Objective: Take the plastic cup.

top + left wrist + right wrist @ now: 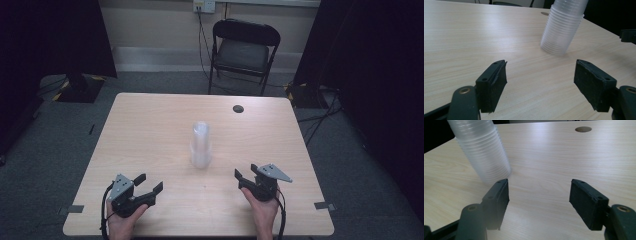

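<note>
- A stack of clear plastic cups (200, 145) stands mouth-down near the middle of the wooden table (150, 125), nested into one tall column that leans a little.
- In the left gripper view the stack (562, 27) rises ahead and to the right of the gap between the jaws, well clear of both pads.
- In the right gripper view the stack (482, 150) stands ahead and to the left, its base just beyond the left jaw; whether it touches that jaw cannot be told, as the view is blurred there.
- The left gripper (148, 183) rests on the near side of the stack, off to its left, jaws spread wide with bare tabletop between them.
- The right gripper (245, 173) sits on the near side of the stack, off to its right, jaws likewise parted and holding nothing.
- A round cable hole (238, 108) lies in the tabletop beyond the stack, to its right.
- A black folding chair (243, 52) stands on the floor past the table's far edge, behind the stack.
</note>
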A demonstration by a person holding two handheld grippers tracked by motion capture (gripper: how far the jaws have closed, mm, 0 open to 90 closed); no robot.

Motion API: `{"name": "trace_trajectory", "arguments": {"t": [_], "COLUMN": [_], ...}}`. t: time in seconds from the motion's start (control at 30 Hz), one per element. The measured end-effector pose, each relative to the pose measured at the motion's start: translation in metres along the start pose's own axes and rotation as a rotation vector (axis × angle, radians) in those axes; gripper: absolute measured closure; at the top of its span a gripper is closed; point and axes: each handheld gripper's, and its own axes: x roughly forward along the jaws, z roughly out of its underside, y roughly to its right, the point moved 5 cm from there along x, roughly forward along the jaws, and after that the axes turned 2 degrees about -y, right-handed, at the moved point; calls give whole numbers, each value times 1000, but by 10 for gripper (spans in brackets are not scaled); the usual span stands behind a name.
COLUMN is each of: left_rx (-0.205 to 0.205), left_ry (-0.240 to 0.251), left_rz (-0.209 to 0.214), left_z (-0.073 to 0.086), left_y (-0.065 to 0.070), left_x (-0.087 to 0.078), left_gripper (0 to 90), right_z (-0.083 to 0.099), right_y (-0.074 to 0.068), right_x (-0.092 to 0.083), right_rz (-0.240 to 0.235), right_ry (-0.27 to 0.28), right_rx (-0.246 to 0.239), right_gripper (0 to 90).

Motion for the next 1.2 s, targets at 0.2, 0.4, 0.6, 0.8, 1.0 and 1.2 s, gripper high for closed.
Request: {"name": "trace_trajectory", "arguments": {"t": [0.2, 0.4, 0.6, 0.8, 1.0, 1.2], "left_rx": [-6, 6, 11, 24, 40, 77], "left_ry": [1, -14, -23, -8, -20, -34], "left_rz": [9, 5, 3, 1, 8, 7], "left_z": [-5, -6, -7, -10, -14, -21], "left_y": [2, 3, 3, 4, 5, 11], "left_x": [2, 5, 3, -2, 7, 15], "left_gripper": [260, 244, 232, 228, 227, 228], "right_z": [-3, -12, -17, -32, -54, -72], "right_y": [-11, -22, -35, -49, -61, -75], "right_x": [1, 2, 1, 4, 12, 18], "right_rz": [-64, -124, -164, -190, -225, -261], "right_ry": [5, 16, 18, 41, 59, 82], "right_rx": [-19, -35, -61, -102, -130, -142], "right_gripper": [383, 398, 392, 379, 368, 349]}}
